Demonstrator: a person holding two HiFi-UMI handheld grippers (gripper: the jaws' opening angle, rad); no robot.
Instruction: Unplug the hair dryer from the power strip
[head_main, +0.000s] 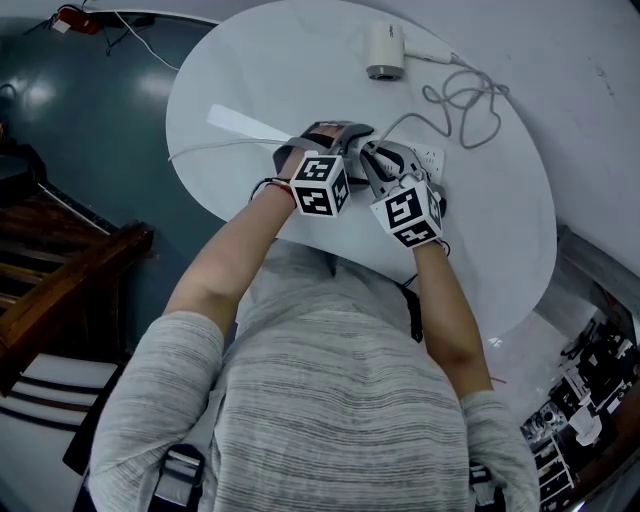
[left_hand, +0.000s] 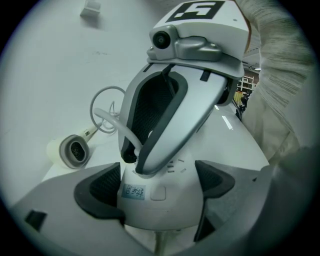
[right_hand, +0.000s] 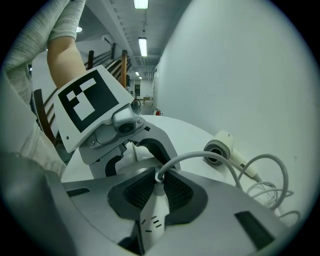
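The round white surface (head_main: 250, 70) carries a cream hair dryer (head_main: 385, 50) lying on its side at the far edge, well apart from both hands. Its pale grey cord (head_main: 465, 105) loops loosely beside it and then runs back to the white plastic power strip (head_main: 430, 158) near the middle.

The left tongs (left_hand: 157, 185) clamp one end of the power strip, with a dark ribbed pad against each side. A small pale blue label (left_hand: 134, 191) sits on the strip's top face, but its print is too blurred to read. Beside it lies a plain square outline, and three short dashes are marked further along.

The right tongs (right_hand: 157, 185) are drawn narrow and pinch the small white plug (right_hand: 158, 176) where the cord enters it. The plug is still seated in the strip.

Each gripper carries a cube with bold black-and-white square markers (head_main: 320, 185), which hold patterns and no letters.
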